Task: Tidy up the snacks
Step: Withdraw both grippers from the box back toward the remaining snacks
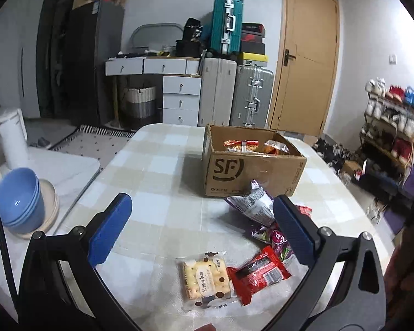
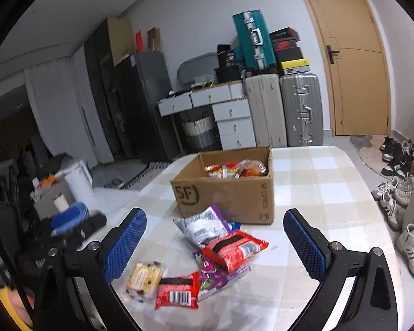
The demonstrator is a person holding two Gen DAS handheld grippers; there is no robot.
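We note the left gripper (image 1: 202, 227) and the right gripper (image 2: 215, 241) both hover over the checked surface (image 1: 151, 182), jaws spread wide, nothing between the pads.

The cardboard box (image 1: 248, 171) stands open near the middle of the surface. Its front panel reads "SF" in a dark logo; the side panel in the right wrist view reads "SF EXPRESS". Orange and red snack packs (image 1: 241, 146) lie inside.

Loose snacks lie in front of the box: 1 clear cracker pack (image 1: 205, 280) with a white label, writing too small to read; 1 red packet (image 1: 258, 271) touching it; purple packets (image 1: 280, 241); 1 silver-and-purple bag (image 1: 252, 205) just beside the box. The right wrist view shows 2 red packets, 1 with a barcode (image 2: 176, 296).
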